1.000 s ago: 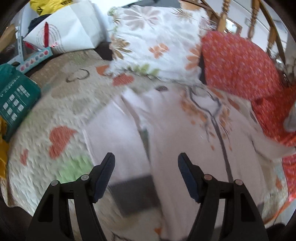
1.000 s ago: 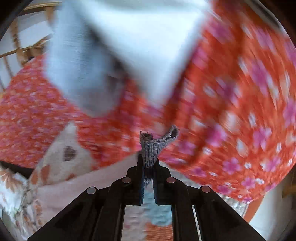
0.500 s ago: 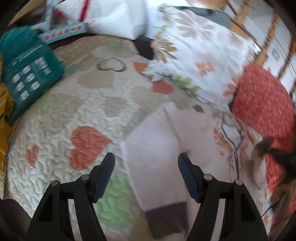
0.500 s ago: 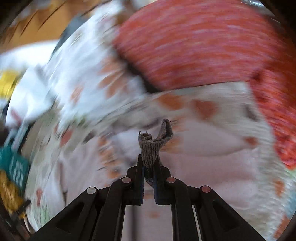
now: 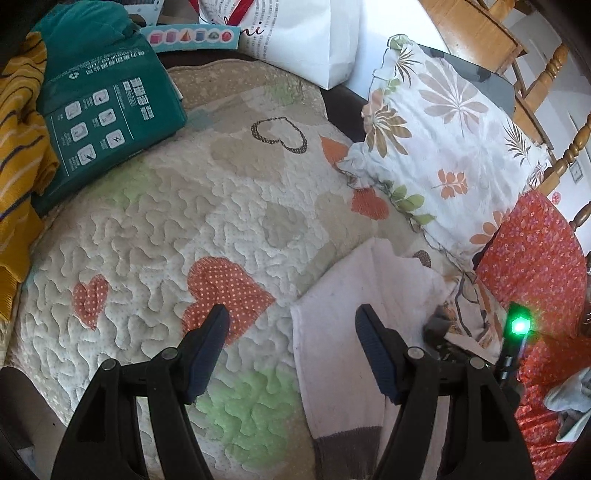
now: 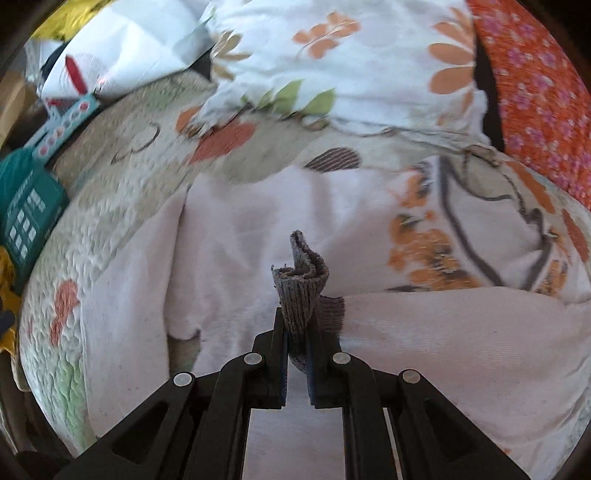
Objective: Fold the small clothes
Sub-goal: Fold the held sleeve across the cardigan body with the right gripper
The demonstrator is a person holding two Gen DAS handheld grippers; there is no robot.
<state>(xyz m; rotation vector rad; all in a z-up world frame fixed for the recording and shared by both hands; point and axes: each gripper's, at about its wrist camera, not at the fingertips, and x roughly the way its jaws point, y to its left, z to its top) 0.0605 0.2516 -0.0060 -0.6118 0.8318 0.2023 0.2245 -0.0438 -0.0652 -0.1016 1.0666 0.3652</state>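
Observation:
A pale pink garment (image 6: 240,240) with an orange flower print lies spread on the heart-patterned quilt (image 5: 147,221). My right gripper (image 6: 297,325) is shut on the grey-brown ribbed cuff (image 6: 301,288) of one sleeve (image 6: 461,332) and holds it over the garment's body, the sleeve trailing to the right. My left gripper (image 5: 291,317) is open and holds nothing, hovering over the garment's (image 5: 388,280) left edge. A grey-brown band (image 5: 347,454) ends the garment near the left gripper's right finger. In the left wrist view a green light (image 5: 519,326) glows at the right.
A floral pillow (image 5: 443,122) and a red flowered cushion (image 5: 535,258) lie behind the garment. On the quilt's left side are a green package (image 5: 107,110) and a yellow striped cloth (image 5: 18,147). A white paper bag (image 5: 306,33) and wooden chair rails (image 5: 554,74) stand behind.
My right gripper swung with the cuff from over the red cushion to over the garment's body. My left gripper slid left across the quilt and rolled, its jaws unchanged.

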